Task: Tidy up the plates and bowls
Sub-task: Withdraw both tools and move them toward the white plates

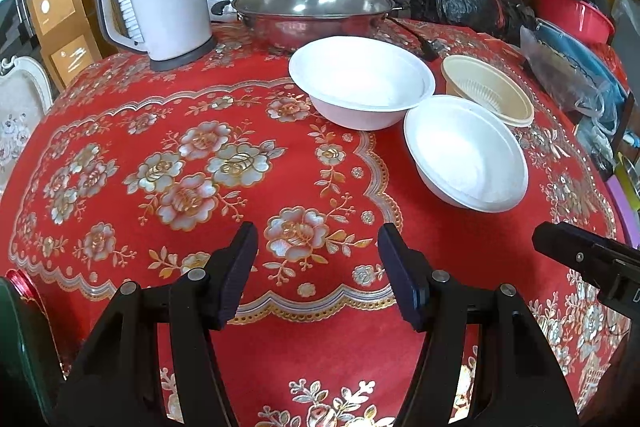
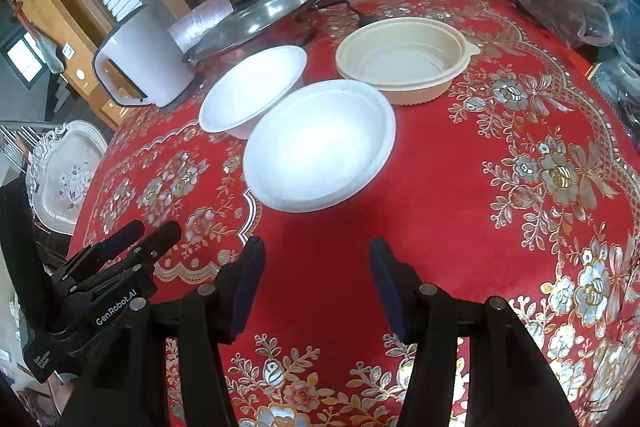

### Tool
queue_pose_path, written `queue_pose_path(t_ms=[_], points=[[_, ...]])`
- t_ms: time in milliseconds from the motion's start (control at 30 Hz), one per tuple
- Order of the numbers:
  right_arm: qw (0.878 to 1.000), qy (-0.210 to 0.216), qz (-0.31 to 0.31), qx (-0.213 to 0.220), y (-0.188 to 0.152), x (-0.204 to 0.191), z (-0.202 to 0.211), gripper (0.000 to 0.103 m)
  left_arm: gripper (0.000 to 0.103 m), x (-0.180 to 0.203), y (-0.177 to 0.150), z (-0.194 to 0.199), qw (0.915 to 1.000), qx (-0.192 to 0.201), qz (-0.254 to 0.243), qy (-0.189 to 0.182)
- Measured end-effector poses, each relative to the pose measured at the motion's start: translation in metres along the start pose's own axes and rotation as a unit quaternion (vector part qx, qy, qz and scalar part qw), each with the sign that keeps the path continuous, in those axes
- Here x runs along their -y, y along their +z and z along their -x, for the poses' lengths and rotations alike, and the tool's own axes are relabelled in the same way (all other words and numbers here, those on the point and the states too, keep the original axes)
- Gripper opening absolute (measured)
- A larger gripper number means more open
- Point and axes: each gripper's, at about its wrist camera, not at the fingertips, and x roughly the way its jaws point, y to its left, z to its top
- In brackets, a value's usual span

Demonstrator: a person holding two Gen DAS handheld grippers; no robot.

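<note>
Right wrist view: right gripper (image 2: 316, 291) released, empty; near white bowl (image 2: 320, 147) sits at 12 o'clock on tablecloth (image 2: 460, 227); best approach: straddle near rim, clamp gently; left gripper (image 1: 318, 275) likewise released.

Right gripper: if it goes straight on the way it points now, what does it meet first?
Probably the nearer white bowl: it lies directly ahead of the open, empty right gripper, with only bare red tablecloth between them. Depth is uncertain.
</note>
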Motion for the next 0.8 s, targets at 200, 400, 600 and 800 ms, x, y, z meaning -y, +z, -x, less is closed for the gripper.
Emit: queue_pose_path(t_ms=[200, 400, 600, 800], points=[[1.000, -0.003, -0.010, 0.000, 0.007, 0.010, -0.004, 0.055, 0.063, 0.003, 0.004, -0.007, 1.0000, -0.002, -0.003, 0.004], [1.000, -0.009, -0.016, 0.004, 0.015, 0.018, -0.006, 0.055, 0.063, 0.007, 0.009, -0.016, 1.0000, -0.008, -0.002, 0.005], [1.000, -0.015, -0.024, 0.004, 0.024, 0.027, -0.010, 0.056, 0.063, 0.010, 0.017, -0.021, 0.9999, -0.011, 0.002, 0.001], [0.999, -0.023, -0.030, 0.002, 0.033, 0.035, -0.017, 0.057, 0.063, 0.016, 0.029, -0.027, 0.9998, -0.018, 0.002, -0.005]])
